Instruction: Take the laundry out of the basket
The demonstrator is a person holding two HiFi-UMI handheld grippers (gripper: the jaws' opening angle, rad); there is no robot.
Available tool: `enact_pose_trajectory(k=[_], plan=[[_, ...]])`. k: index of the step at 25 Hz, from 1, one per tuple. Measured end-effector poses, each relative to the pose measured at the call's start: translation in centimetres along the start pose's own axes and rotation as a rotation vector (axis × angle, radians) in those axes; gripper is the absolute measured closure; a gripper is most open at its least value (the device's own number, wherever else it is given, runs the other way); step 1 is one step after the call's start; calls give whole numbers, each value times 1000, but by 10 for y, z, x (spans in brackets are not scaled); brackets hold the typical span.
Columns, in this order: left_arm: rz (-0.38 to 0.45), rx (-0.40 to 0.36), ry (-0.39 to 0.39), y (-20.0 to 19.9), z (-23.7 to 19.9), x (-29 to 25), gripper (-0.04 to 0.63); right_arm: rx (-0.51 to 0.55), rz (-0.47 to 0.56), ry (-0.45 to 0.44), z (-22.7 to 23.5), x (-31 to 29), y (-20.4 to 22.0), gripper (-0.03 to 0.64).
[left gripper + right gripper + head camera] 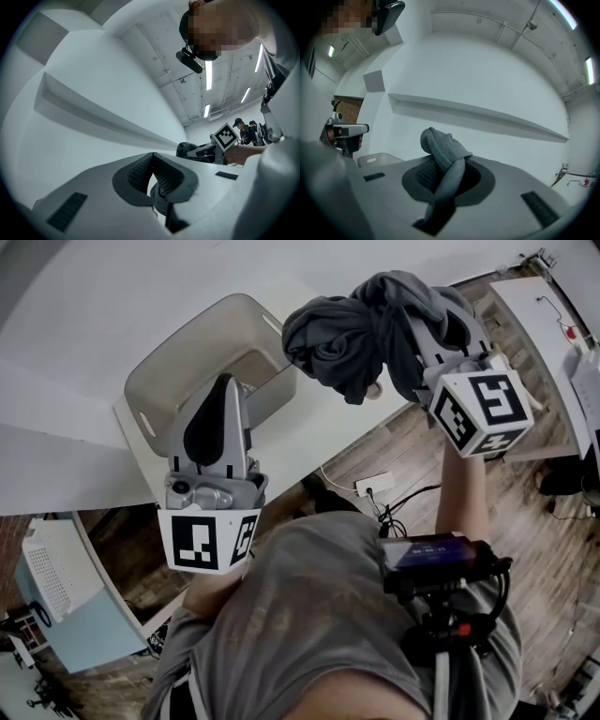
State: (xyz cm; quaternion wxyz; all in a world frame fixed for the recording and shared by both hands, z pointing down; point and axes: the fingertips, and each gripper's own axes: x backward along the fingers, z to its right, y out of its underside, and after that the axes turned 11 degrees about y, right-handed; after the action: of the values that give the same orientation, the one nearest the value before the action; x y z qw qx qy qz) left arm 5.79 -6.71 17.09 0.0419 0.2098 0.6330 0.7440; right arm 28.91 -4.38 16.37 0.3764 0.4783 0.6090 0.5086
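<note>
A dark grey garment [356, 334] is bunched into a loose ball at the tips of the right gripper [441, 165]. It is out of the basket [169, 395] and held in the air. In the right gripper view a twisted fold of the cloth rises between the two pads, and the jaws are closed narrowly on it. More of the fabric drapes back over the top of the tool. In the head view the basket is to the left of this gripper and lower, standing on a white top [84, 343] and well apart from the garment. The left gripper [223, 385] points into the basket's near side. Its jaws are together, pads meeting at the tip with nothing between them.
</note>
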Motion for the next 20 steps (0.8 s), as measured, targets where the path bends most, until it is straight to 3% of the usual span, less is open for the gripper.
enact_pose_trajectory(k=[20], plan=[[-44,27,-24,29,-33,-45,588,-55,-133,38,12,-61,102,558]])
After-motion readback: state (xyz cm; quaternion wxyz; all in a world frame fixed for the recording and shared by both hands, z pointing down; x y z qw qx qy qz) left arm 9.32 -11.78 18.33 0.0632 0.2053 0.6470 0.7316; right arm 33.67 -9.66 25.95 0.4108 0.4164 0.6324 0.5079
